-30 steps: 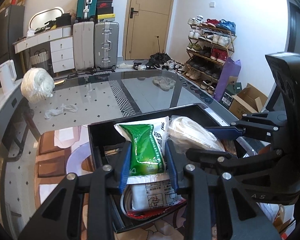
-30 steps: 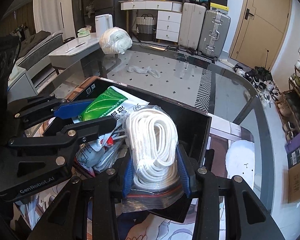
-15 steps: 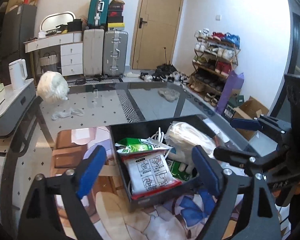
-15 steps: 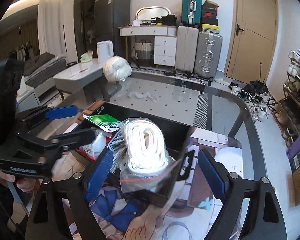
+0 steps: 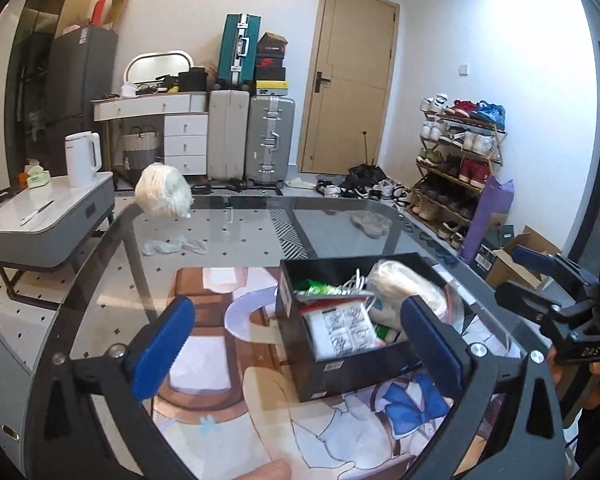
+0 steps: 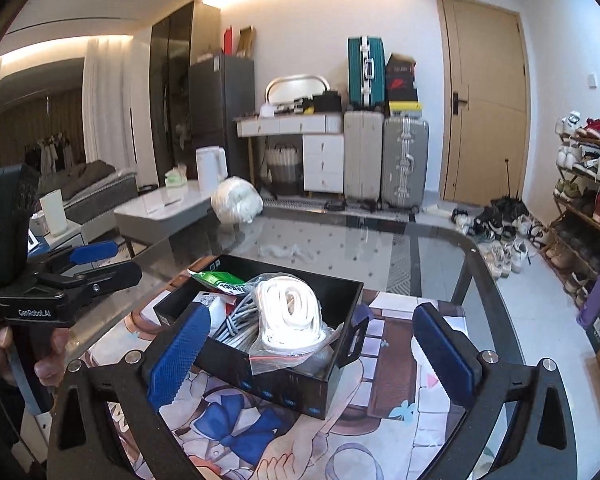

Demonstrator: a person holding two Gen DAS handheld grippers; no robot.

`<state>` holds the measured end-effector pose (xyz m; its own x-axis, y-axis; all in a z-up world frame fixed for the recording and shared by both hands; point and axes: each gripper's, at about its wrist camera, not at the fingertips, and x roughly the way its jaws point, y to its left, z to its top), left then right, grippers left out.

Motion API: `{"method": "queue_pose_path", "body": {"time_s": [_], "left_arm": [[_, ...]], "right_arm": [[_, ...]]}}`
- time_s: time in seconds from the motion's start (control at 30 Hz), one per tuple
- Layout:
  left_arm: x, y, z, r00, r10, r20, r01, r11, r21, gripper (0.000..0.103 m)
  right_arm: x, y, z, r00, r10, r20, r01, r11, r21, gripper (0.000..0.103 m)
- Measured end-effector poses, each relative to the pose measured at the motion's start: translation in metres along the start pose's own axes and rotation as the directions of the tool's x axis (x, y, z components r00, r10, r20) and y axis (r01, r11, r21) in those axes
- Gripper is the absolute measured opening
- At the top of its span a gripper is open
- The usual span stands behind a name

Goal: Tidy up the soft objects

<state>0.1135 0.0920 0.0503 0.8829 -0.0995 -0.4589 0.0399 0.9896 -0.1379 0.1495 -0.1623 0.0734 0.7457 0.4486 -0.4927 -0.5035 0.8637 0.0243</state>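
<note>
A black box (image 5: 328,364) (image 6: 284,392) stands on the printed mat. In it lie a green packet (image 5: 316,286) (image 6: 220,280), a white printed packet (image 5: 344,328), a grey cable bundle (image 6: 236,320) and a bagged coil of white rope (image 6: 290,312) (image 5: 404,284). My left gripper (image 5: 296,312) hangs back from the box's near-left side. Its jaws are opening wide, with no pad touching anything. My right gripper (image 6: 310,316) is drawn back at the box's right end. Its jaws are also opening, and they hold nothing.
On the far part of the glass table (image 5: 340,216) sit a white bundle in plastic (image 5: 162,194) and a crumpled white cloth (image 5: 172,246). A grey side table (image 5: 48,224) with a kettle stands off to the left. A shoe rack (image 5: 460,168) lines the right wall.
The left gripper let go of the green packet and the right one let go of the rope bag. Both opened wide and drew back and up from the box.
</note>
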Motion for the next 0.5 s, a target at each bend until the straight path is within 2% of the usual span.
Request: {"method": "queue_pose_path", "body": {"time_s": [0.17, 0.5], "left_arm": [[0.001, -0.01, -0.016, 0.999, 0.022, 0.043, -0.023, 1.0, 0.021, 0.103], [0.013, -0.011, -0.027, 0.998, 0.024, 0.054, -0.025, 1.0, 0.014, 0.103]], "right_arm": [[-0.005, 0.011, -0.018, 1.0, 0.018, 0.019, -0.018, 0.999, -0.032, 0.103], [0.001, 0.017, -0.039, 0.999, 0.021, 0.046, -0.02, 0.999, -0.03, 0.103]]}}
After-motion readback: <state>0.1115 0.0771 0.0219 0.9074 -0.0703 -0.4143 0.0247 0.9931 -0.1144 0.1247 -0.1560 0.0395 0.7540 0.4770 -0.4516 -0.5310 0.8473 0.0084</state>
